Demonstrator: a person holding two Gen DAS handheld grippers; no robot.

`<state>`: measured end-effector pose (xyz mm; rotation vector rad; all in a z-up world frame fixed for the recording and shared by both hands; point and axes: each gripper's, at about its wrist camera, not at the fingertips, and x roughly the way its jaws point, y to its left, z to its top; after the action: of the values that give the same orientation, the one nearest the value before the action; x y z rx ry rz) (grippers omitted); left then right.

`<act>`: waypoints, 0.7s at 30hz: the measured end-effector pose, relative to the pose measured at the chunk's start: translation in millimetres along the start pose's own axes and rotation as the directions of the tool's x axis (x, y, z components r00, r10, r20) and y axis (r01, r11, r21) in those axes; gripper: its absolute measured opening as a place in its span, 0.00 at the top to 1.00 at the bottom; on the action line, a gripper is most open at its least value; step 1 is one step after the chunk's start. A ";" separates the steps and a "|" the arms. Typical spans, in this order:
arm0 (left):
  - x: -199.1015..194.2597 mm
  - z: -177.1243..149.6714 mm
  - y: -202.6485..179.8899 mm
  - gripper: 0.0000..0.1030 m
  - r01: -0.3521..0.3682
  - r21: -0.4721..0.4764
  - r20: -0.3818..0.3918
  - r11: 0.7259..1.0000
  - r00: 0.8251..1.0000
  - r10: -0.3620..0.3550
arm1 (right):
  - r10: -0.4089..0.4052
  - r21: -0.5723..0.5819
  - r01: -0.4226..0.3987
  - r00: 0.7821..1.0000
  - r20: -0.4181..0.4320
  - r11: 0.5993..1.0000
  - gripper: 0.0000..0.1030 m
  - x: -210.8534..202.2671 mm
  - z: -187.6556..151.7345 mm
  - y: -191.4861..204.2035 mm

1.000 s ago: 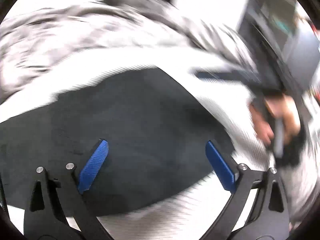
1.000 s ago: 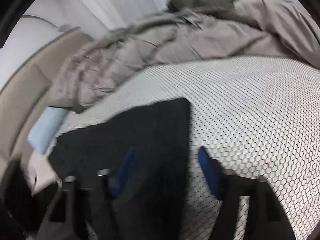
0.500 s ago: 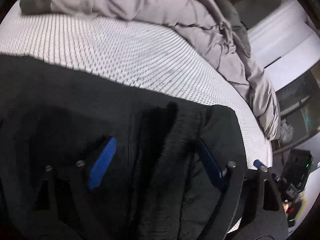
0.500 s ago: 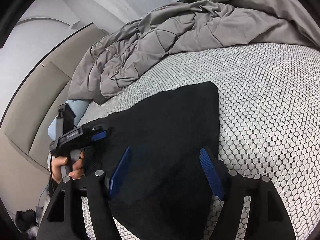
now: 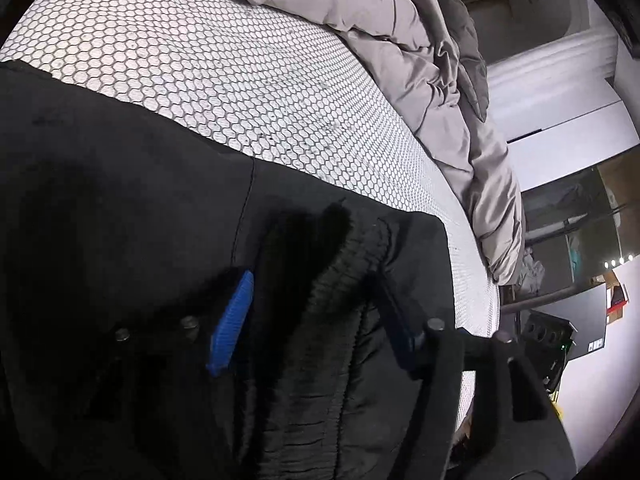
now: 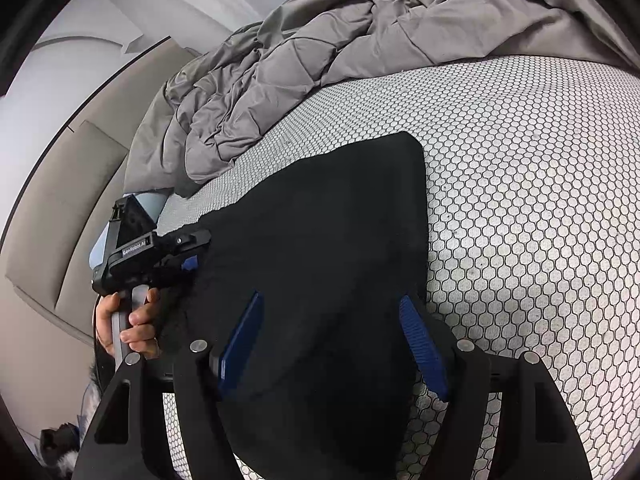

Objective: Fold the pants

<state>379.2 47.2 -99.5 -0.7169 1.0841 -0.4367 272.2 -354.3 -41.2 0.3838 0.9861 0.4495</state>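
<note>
Left wrist view first: the left claw (image 5: 316, 320) now sits low over the waistband (image 5: 344, 264) of the black pants (image 5: 120, 208), where a second ago it swept blurred across the bed with its blue pads spread wide. Its jaws are closing, and the ribbed, bunched waistband stands between them, though the pads do not look pressed on the cloth yet. I judge this as the start of a grip on the waist end, the first hold needed before a fold can be carried over.

The pants lie spread flat on the bed's honeycomb-patterned mattress cover (image 5: 240, 80). Beyond the pants, a rumpled grey quilt (image 5: 400, 40) is heaped along the far side, well apart from them, so it should not block a fold. Past the bed's edge, to the right of the pants, dim shelves and clutter show.

Right wrist view: to the left of the pants, a hand (image 6: 124, 320) grips the handle of the left claw (image 6: 188, 260) at the cloth's edge, with a padded beige headboard (image 6: 60, 240) behind. The right claw (image 6: 332, 344) hangs half-wide over the near part of the pants, straddling their right edge and holding nothing. It has barely shifted, seemingly waiting to take its own corner.
</note>
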 end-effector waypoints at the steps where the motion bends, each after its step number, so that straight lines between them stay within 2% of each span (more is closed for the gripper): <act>1: 1.5 0.1 -1.2 0.40 -0.006 -0.001 0.002 1.000 1.000 0.006 | -0.004 -0.003 0.004 1.000 -0.004 1.000 0.30 1.0 -0.6 0.2; 3: 2.8 -0.3 -4.9 0.35 -0.004 0.002 0.005 1.000 1.000 0.004 | -0.008 -0.004 0.008 1.000 -0.008 1.000 0.30 2.3 -0.6 -0.8; 5: 3.8 -0.8 -8.7 0.35 -0.010 0.007 0.012 1.000 1.000 0.010 | -0.011 0.002 0.011 1.000 -0.006 1.000 0.30 2.0 0.0 -2.4; 7: 0.0 -2.2 -10.2 0.43 -0.018 0.009 0.024 1.000 1.000 0.018 | -0.014 0.005 0.014 1.000 -0.005 1.000 0.30 0.5 -0.3 -3.7; 9: -8.0 -4.2 -11.8 0.60 -0.025 0.031 0.037 0.999 0.999 0.023 | -0.015 0.006 0.015 1.000 -0.003 1.000 0.30 -2.0 -1.1 -5.5; 13: -14.7 -4.2 -5.4 0.59 0.009 0.003 0.030 1.000 1.000 -0.009 | -0.020 0.008 0.020 1.000 -0.004 1.000 0.30 -4.1 -1.5 -9.3; 17: -9.9 -1.4 7.3 0.44 0.093 -0.061 0.010 0.994 0.996 -0.092 | -0.029 0.008 0.029 1.000 -0.009 1.000 0.30 -4.7 -1.7 -11.6; 21: -3.3 -4.5 -2.6 0.43 0.021 -0.003 0.005 1.000 1.000 -0.021 | -0.033 -0.004 0.033 0.999 -0.017 0.999 0.30 -5.9 -3.2 -13.1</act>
<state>373.8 46.1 -96.8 -0.7320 1.0734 -0.4514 269.0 -368.2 -45.2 0.3598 1.0064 0.4251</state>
